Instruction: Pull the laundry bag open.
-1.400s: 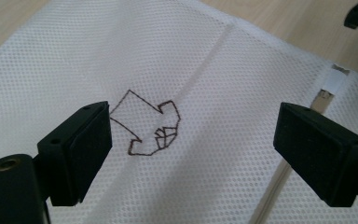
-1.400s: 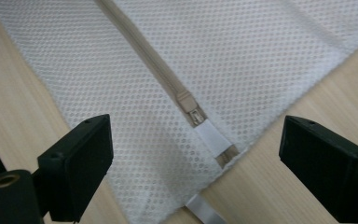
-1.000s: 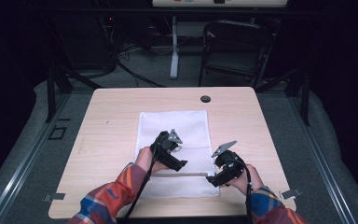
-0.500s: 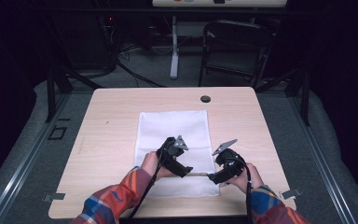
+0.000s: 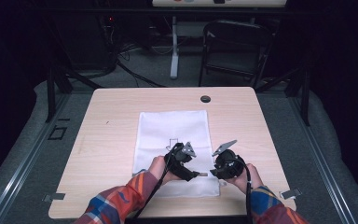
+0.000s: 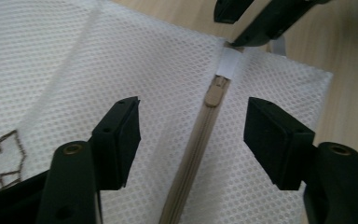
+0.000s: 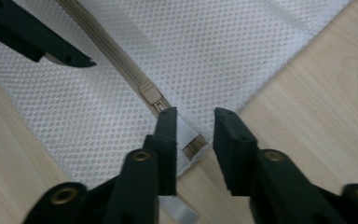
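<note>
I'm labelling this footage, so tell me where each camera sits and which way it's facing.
High view: fixed above the person's side, looking forward and down on the table; forearms, hands, left hand-held gripper and right hand-held gripper show.
Left gripper view: rides the left hand-held gripper, looking down its parted jaws at the zipper pull.
Right gripper view: rides the right hand-held gripper, looking down at the zipper's end.
Shared: the white mesh bag and its zipper.
</note>
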{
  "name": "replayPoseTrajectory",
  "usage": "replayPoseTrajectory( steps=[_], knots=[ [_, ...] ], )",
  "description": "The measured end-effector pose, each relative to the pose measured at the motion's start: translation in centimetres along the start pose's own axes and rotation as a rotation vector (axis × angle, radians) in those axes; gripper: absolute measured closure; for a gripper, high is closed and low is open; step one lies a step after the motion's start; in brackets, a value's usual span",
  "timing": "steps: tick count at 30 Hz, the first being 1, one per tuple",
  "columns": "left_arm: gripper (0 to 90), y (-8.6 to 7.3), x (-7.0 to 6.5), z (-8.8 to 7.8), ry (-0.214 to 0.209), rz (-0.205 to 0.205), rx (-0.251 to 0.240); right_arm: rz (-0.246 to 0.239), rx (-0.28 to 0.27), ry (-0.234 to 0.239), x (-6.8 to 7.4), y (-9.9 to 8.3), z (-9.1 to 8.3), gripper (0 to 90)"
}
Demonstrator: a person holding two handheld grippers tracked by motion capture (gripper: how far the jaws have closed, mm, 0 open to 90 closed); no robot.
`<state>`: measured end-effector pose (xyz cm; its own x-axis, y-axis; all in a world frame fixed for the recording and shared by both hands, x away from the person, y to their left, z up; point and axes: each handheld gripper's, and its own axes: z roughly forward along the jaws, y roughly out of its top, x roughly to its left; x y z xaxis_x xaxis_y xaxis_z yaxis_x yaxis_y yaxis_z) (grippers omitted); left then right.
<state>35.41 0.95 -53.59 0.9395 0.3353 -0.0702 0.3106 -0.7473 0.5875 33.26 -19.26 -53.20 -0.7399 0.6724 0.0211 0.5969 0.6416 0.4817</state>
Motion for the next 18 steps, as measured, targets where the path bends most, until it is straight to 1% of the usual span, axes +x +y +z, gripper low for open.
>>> replayPoseTrajectory(
  steps=[1,2,3,4,6,7,8,9,11,12,13,14,15,16,17,18],
  knots=[
    [37.3,0.0,-0.1,0.2,-0.003,0.006,0.0,-0.004,0.006,0.002,0.0,0.0,0.2,75.7],
    [40.7,0.1,-0.2,0.4,-0.011,0.015,0.0,-0.005,0.003,0.006,0.1,0.0,0.4,79.7],
    [43.6,0.1,-0.3,0.5,-0.021,0.02,0.003,-0.012,0.011,0.007,0.1,0.0,0.5,84.1],
    [44.7,0.2,-0.4,0.7,-0.021,0.023,0.007,-0.011,0.015,0.022,0.2,0.0,0.6,86.5],
    [50.4,0.3,-0.5,1.0,-0.028,0.033,0.007,-0.027,0.022,0.014,0.2,0.0,0.9,89.9],
    [52.8,0.3,-0.6,1.2,-0.021,0.032,0.01,-0.026,0.014,0.019,0.2,0.0,1.0,90.0],
    [58.0,0.4,-0.6,1.4,-0.023,0.031,0.007,-0.026,0.012,0.018,0.2,0.0,1.0,90.0],
    [59.0,0.4,-0.6,1.5,-0.028,0.029,0.008,-0.037,0.018,0.022,0.2,0.0,1.3,90.0],
    [59.8,0.6,-0.6,1.9,-0.03,0.027,0.009,-0.031,0.011,0.021,0.3,0.0,1.4,90.0],
    [60.1,0.6,-0.6,2.1,-0.034,0.025,0.008,-0.041,0.025,0.021,0.3,0.0,1.7,90.0],
    [60.8,0.7,-0.7,2.3,-0.035,0.03,0.011,-0.04,0.025,0.019,0.4,0.0,1.9,90.0],
    [62.3,0.8,-0.6,2.4,-0.04,0.036,0.022,-0.041,0.024,0.027,0.4,0.0,2.1,90.0],
    [62.3,0.8,-0.7,2.6,-0.04,0.035,0.021,-0.041,0.024,0.027,0.4,0.0,2.1,90.0],
    [64.5,0.8,-0.8,3.0,-0.05,0.036,0.032,-0.043,0.041,0.029,0.3,0.0,2.1,90.0],
    [64.8,0.8,-0.8,3.0,-0.05,0.036,0.032,-0.036,0.033,0.029,0.3,-0.1,2.3,90.0],
    [65.7,0.8,-0.9,3.4,-0.048,0.033,0.041,-0.02,0.017,0.032,0.3,-0.3,2.5,90.0]
  ],
)
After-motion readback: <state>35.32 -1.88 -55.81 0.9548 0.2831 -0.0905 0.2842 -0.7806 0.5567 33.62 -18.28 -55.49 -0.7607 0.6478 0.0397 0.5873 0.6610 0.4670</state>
